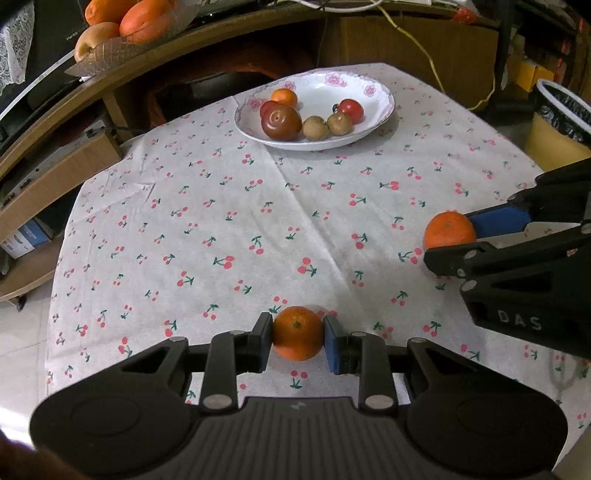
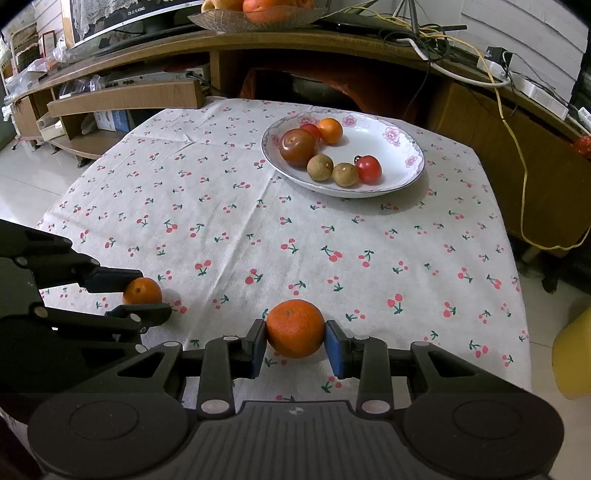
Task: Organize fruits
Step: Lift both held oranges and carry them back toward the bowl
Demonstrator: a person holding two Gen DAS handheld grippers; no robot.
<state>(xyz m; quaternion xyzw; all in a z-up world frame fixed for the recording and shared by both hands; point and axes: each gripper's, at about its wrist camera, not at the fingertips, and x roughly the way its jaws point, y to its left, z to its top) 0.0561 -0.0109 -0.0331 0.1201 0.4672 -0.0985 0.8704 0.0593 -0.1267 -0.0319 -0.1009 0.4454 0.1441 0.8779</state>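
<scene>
Fruits number eight on the cherry-print tablecloth [image 1: 207,229]: two loose oranges, each in a gripper, and six pieces in the flowered white plate [image 1: 373,110] at about 12 o'clock in the left wrist view. The plate holds one small orange [image 1: 284,98], one large dark red tomato [image 1: 281,122], two small red tomatoes and two brown round fruits [image 1: 315,127]. The left gripper [image 1: 297,338] is clamped on a glossy, dimpled orange [image 1: 297,332] with a green stem scar, pads pressing both sides. The right gripper [image 2: 295,341] is likewise closed around a second orange [image 2: 294,328], slightly larger, at 6 o'clock in its own view. More fruit sits in a glass dish [image 2: 258,18] on the shelf behind.
</scene>
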